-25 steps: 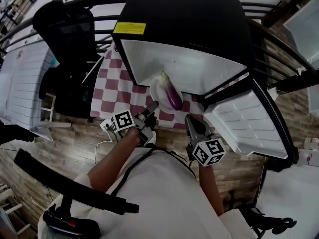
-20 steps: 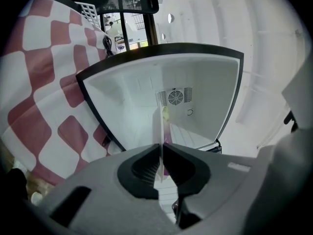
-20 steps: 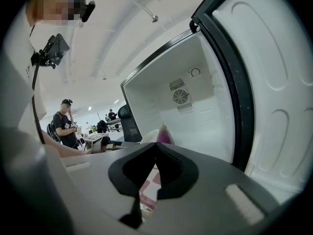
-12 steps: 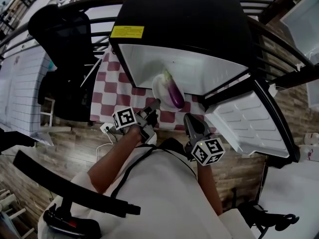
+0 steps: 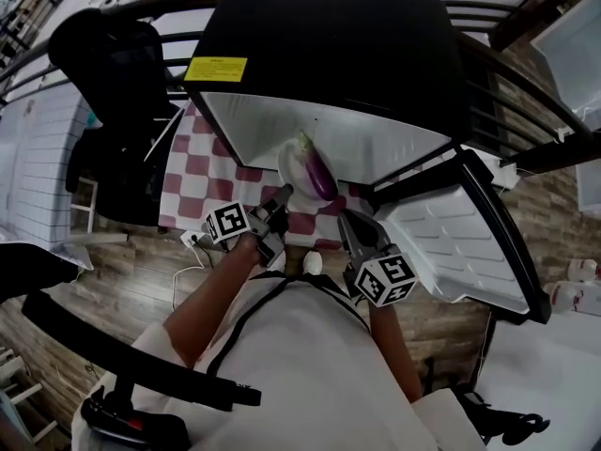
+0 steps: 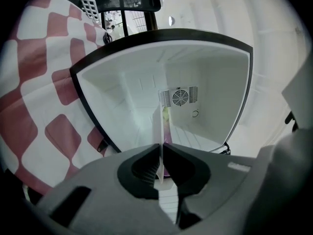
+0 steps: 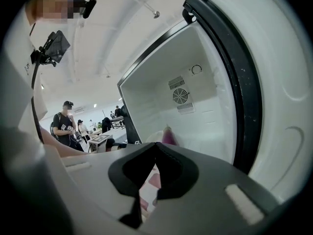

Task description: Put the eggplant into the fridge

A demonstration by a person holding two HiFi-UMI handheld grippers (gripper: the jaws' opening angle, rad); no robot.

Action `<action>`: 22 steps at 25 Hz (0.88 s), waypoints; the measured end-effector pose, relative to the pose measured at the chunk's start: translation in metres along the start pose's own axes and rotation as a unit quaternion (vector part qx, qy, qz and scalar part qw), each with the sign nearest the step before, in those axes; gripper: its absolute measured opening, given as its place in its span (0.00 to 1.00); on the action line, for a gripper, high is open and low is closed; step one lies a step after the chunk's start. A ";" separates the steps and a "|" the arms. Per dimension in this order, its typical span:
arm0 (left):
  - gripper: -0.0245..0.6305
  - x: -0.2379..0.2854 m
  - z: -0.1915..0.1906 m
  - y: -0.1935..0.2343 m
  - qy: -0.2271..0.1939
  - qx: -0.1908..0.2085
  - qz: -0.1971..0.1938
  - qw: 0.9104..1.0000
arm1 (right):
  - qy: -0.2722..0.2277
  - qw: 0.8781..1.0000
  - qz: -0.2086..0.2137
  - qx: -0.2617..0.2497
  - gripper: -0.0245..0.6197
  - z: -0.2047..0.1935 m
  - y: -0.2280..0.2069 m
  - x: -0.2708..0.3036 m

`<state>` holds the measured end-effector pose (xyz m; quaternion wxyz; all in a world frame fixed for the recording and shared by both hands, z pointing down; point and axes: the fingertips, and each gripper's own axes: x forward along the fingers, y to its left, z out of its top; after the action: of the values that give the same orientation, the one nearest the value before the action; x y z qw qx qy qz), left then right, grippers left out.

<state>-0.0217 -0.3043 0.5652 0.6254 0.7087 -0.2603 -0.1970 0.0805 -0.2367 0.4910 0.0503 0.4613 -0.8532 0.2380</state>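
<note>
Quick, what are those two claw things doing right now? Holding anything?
Left gripper: closed on the rim of the white plate carrying the eggplant.
Right gripper: closed, holding nothing.

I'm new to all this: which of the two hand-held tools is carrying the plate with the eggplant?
The left tool: it pinches the rim of the white plate bearing the eggplant. The right tool holds nothing.

Glossy eggplant (image 5: 317,172), smooth plate (image 5: 287,163)
</note>
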 end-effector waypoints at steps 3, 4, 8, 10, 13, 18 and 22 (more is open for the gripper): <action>0.08 0.008 0.001 0.002 -0.004 0.000 -0.003 1.000 | 0.007 1.000 0.004 -0.004 0.05 0.001 -0.007 0.002; 0.08 0.011 0.003 0.004 -0.005 0.001 -0.004 1.000 | 0.009 1.000 0.005 -0.006 0.05 0.001 -0.009 0.004; 0.08 0.027 0.012 0.017 -0.006 0.001 -0.002 1.000 | 0.022 1.000 0.010 -0.007 0.05 -0.001 -0.014 0.012; 0.08 0.037 0.017 0.025 -0.002 -0.001 -0.001 1.000 | 0.028 1.000 0.010 -0.007 0.05 -0.003 -0.017 0.016; 0.08 0.051 0.024 0.032 -0.001 -0.004 -0.009 1.000 | 0.037 0.999 0.010 -0.010 0.05 -0.004 -0.019 0.021; 0.08 0.072 0.035 0.041 0.003 -0.005 -0.032 0.999 | 0.047 0.999 0.007 -0.009 0.05 -0.007 -0.022 0.027; 0.08 0.087 0.039 0.048 0.010 -0.004 -0.034 0.999 | 0.054 0.999 0.001 -0.008 0.05 -0.010 -0.026 0.026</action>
<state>0.0178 -0.3924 0.6116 0.6241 0.7162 -0.2294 -0.2122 0.0849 -0.2644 0.5168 0.0996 0.4463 -0.8519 0.2553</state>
